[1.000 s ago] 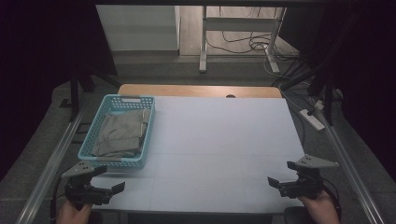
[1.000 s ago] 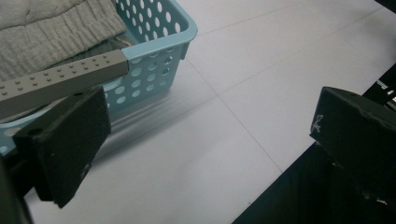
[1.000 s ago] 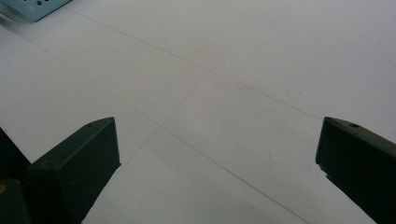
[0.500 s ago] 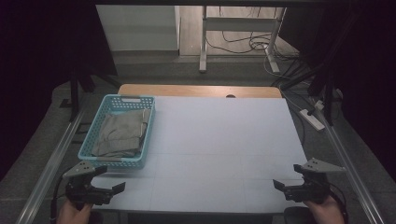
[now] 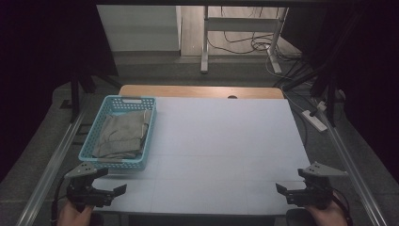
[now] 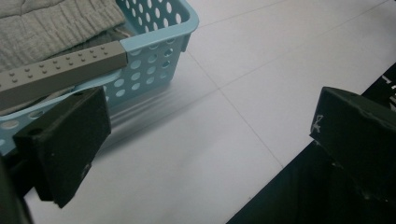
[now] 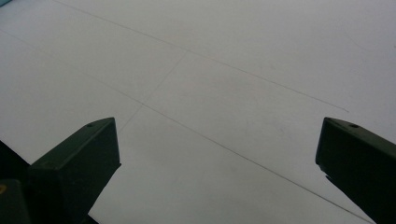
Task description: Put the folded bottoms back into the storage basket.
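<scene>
The folded grey cloth lies in the light-blue basket at the table's left, looking soft, light and floppy, best pinched at a folded edge, while the left gripper and right gripper hover with jaws spread, empty.

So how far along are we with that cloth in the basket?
Nothing looks done yet: the grey cloth lies folded inside the blue basket at the table's left side. In hand: nothing. The left gripper sits open just in front of the basket, the right gripper open over bare table. Left to do, probably: reach in, grip the cloth and lift it out.
</scene>
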The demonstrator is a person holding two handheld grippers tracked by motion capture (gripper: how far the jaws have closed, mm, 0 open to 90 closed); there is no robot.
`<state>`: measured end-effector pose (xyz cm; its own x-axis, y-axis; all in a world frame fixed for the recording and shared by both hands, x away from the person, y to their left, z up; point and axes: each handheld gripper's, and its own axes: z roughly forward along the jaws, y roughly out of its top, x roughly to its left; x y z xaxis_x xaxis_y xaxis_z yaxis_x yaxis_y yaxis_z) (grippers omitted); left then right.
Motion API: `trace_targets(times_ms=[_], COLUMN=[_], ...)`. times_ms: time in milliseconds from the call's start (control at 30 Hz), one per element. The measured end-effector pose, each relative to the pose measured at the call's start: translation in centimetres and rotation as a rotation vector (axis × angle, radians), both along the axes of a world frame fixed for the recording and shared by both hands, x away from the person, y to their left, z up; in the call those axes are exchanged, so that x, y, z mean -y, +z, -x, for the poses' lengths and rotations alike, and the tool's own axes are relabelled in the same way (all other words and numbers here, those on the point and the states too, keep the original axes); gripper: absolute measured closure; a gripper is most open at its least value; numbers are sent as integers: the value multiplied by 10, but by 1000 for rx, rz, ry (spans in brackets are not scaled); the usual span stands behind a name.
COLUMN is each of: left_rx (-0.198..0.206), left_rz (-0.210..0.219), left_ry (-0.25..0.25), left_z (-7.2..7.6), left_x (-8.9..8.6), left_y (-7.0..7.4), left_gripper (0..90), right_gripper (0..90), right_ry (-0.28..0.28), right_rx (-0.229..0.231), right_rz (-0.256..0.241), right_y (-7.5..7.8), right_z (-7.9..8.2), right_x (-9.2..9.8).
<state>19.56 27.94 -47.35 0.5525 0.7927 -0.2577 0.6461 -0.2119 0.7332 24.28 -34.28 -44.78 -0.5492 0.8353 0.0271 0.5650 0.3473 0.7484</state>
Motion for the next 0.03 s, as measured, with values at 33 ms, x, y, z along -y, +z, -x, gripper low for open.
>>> trace_targets(times_ms=[33], left_rx=[-1], left_rz=[9], left_ry=[1], left_z=[0], left_x=[0], left_y=[0], left_gripper=[0], right_gripper=[0], right_ry=[-1], right_rx=[0], right_rz=[5], right_y=[0], right_z=[0], right_x=[0])
